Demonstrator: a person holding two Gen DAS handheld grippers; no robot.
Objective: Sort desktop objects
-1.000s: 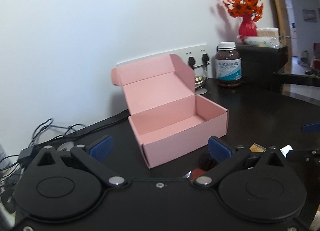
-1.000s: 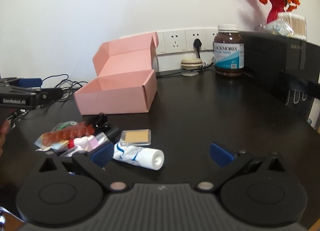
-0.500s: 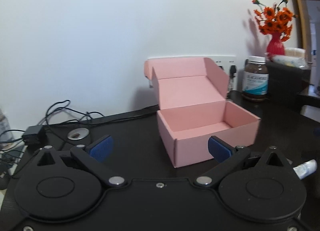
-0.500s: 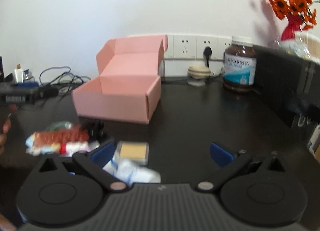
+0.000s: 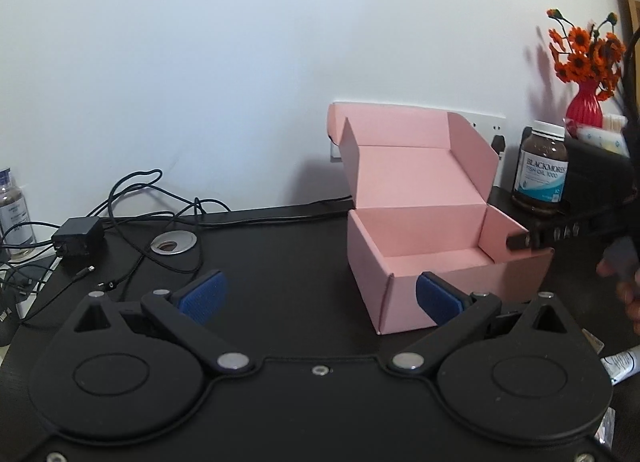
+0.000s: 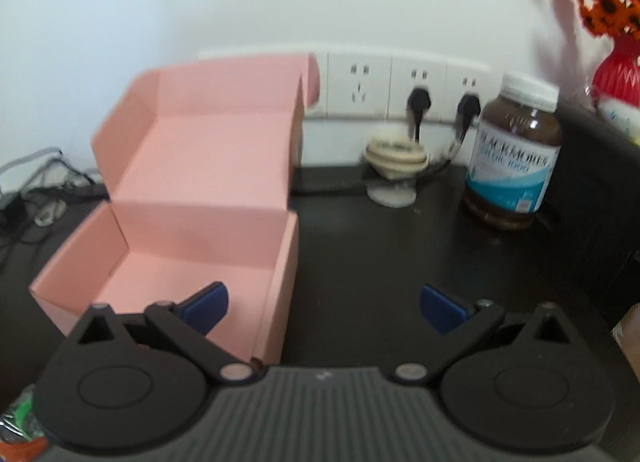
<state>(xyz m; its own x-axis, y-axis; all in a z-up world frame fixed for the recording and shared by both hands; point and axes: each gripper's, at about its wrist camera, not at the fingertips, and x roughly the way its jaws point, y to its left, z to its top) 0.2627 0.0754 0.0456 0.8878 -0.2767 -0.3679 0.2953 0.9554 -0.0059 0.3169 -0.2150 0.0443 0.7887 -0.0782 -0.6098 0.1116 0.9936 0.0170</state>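
Open pink box (image 5: 432, 230) right of centre on the dark counter (image 5: 280, 262), left gripper (image 5: 320, 296) and right gripper (image 6: 323, 308) both empty, jaws spread wide, supplement bottle (image 6: 514, 154) upper right, cables (image 5: 132, 222) at left.

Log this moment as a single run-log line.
left gripper: open, holding nothing | right gripper: open, holding nothing | pink box: lid up, inside bare | sorting: not begun

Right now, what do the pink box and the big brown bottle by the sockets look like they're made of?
Pink box: likely thin matte cardboard, with folded creases, flaps and no shine. Brown bottle: translucent amber plastic or glass, I can't tell which; glossy highlights, white cap, printed label.
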